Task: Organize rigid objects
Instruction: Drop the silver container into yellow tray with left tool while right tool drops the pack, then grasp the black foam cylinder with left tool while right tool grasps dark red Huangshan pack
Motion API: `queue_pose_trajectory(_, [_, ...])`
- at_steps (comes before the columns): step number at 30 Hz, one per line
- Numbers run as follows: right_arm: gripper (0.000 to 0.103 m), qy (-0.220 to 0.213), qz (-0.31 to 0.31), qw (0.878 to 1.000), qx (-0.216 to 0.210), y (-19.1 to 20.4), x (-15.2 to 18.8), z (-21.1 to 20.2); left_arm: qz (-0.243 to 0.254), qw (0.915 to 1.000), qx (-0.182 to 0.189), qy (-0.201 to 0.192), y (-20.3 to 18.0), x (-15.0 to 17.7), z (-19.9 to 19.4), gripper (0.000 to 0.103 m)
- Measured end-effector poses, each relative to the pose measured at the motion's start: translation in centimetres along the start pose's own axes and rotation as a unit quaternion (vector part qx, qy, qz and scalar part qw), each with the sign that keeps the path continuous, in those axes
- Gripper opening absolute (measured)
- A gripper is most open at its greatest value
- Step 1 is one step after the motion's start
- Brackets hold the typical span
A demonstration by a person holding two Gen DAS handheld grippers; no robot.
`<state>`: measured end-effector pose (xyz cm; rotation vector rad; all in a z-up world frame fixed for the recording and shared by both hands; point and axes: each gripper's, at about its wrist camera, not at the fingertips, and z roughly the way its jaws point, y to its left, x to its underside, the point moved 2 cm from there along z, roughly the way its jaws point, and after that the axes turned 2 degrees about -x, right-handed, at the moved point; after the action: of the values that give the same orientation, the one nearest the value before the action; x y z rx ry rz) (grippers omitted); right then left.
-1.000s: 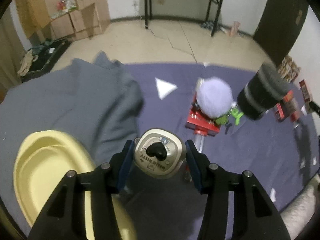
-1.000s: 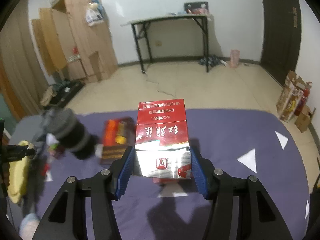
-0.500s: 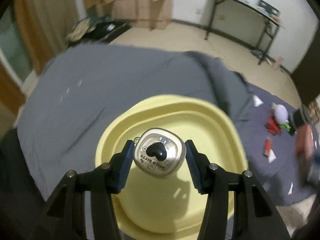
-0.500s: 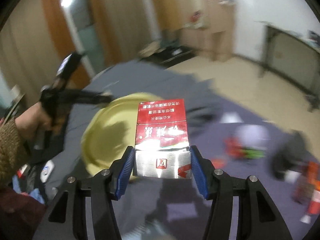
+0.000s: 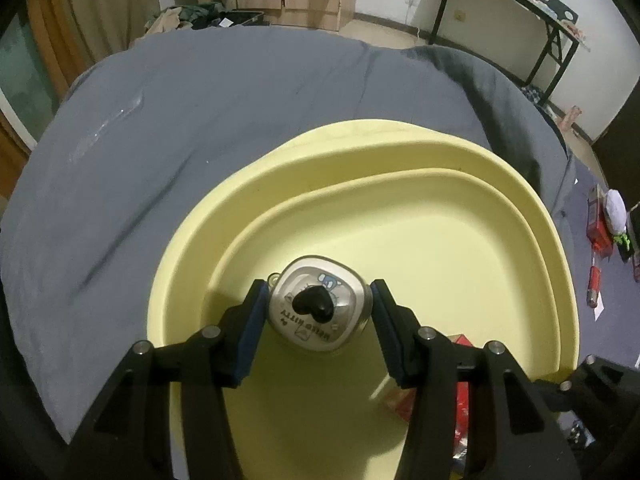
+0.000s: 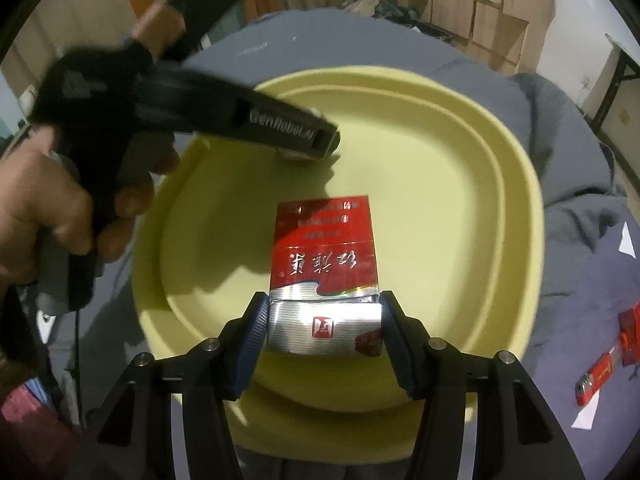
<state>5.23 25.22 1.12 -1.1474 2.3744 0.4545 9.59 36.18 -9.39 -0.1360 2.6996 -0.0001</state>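
Left hand-held gripper (image 5: 318, 312) clamping silver case (image 5: 318, 310); right hand-held gripper (image 6: 322, 326) clamping red pack (image 6: 324, 280) — both angled down over yellow basin (image 5: 400, 152).

Bed (image 5: 224, 92) carries everything. Grey cover (image 5: 160, 128) over most of it, rumpled at far right edge; purple sheet (image 6: 592, 280) beyond. Yellow basin (image 5: 400, 148) sits on grey cover. On purple sheet: red lighter (image 6: 596, 380), red packs (image 5: 596, 224), white-purple round thing (image 5: 616, 208), green bit (image 5: 626, 240), white paper triangles (image 6: 626, 242).
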Motion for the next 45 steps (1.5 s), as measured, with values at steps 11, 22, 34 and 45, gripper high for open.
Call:
queue_pose_trajectory(11, [0.097,-0.048,0.050,0.997,-0.037,-0.6,2.1,-2.7,-0.016,0.9975,0.045,-0.053,-0.9,-1.6,-5.7,0.103])
queue_pose_trajectory(22, [0.103,-0.156,0.253,0.940,0.166,-22.4,17.1,-23.4,0.117,0.9820,0.140,-0.047,-20.1,-5.3,-11.5,0.103])
queue_pose_trajectory(34, [0.103,-0.144,0.361,0.903,0.184,-31.9,23.6,-21.7,0.189,0.9752,0.115,-0.008,-34.9,-5.9,-4.8,0.103])
queue_pose_trajectory(45, [0.103,-0.125,0.345,0.907,0.207,-35.6,20.9,-17.4,0.248,0.9454,0.209,-0.032,-43.0,-4.9,-9.9,0.103])
